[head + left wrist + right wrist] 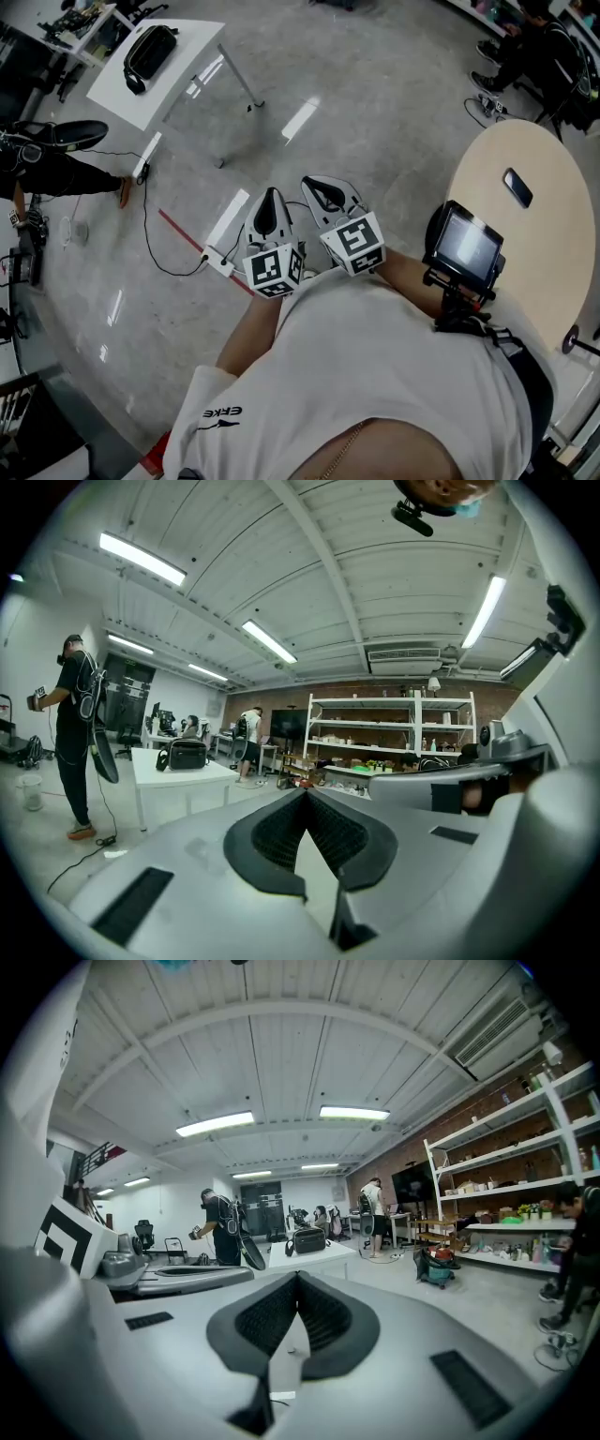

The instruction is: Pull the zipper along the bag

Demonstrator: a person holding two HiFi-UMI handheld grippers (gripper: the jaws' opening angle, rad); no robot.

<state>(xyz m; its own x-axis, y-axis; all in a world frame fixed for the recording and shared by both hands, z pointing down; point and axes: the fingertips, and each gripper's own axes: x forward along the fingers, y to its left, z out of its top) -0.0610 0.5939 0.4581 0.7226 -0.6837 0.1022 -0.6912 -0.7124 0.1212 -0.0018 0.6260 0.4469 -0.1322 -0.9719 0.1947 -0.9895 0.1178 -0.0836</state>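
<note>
Now, in the head view, a person in a white shirt (394,375) holds both claws close to the chest. They are side by side and point toward twelve o'clock. The left gripper (270,208) and the right gripper (325,192) hang over the gray floor (375,112) and touch nothing. The black bag (150,52) lies far off at eleven o'clock on a white table (192,45). At three o'clock is a round tan table (544,253) with a dark phone (517,187) on it. Another person (56,173) is at nine o'clock.

Next, in the left gripper view, the left gripper (305,794) has its jaws pressed together, with nothing between them. The black bag (187,754) sits on the white table (187,778) at nine o'clock, well apart from the claw. A person in black (77,733) stands farther out at nine o'clock. White shelves (389,728) are at three o'clock, and the right gripper (459,785) pokes in at four o'clock.

Last, in the right gripper view, the right gripper (298,1279) is closed tight too, and it is empty. The black bag (308,1239) is just above the jaw tips, far back on the white table (339,1252). The person in black (223,1232) stands at ten o'clock of the jaws. The left gripper (178,1279) shows at nine o'clock.
</note>
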